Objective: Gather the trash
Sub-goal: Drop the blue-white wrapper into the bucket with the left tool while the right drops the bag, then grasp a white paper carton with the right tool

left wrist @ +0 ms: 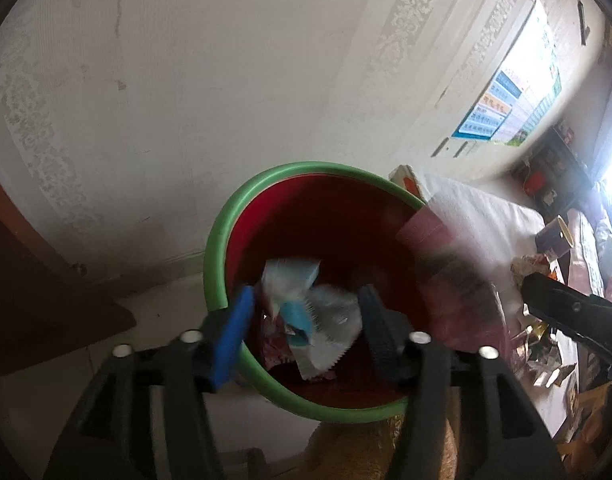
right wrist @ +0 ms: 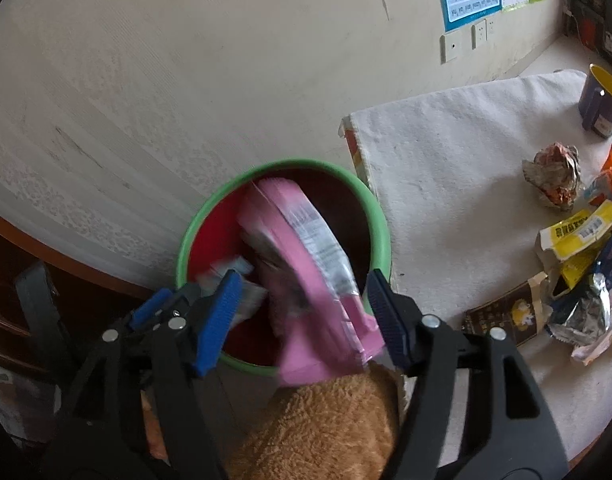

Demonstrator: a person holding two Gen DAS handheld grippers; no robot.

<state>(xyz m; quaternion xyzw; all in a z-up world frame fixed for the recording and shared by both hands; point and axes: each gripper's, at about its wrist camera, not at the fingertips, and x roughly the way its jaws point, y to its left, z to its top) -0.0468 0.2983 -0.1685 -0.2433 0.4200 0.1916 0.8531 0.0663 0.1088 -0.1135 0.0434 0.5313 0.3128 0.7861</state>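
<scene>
A bin with a green rim (left wrist: 216, 240) and red inside stands on the floor by the wall, below both grippers. My left gripper (left wrist: 306, 332) hangs open over it, and a blue-and-white wrapper (left wrist: 325, 316) lies loose among other scraps between and below its pads. My right gripper (right wrist: 306, 316) is open over the same bin's green rim (right wrist: 379, 220). A blurred pink packet (right wrist: 302, 264) tilts into the bin between its pads without being pinched. The same pink packet (left wrist: 457, 280) shows at the bin's right side in the left wrist view.
A table under a white cloth (right wrist: 445, 160) stands right of the bin, with a pile of wrappers (right wrist: 577, 280), a crumpled paper ball (right wrist: 553, 176) and a purple cup (right wrist: 601, 100). Brown fuzzy fabric (right wrist: 325, 420) lies under the grippers. Dark wooden furniture (left wrist: 26, 280) is at left.
</scene>
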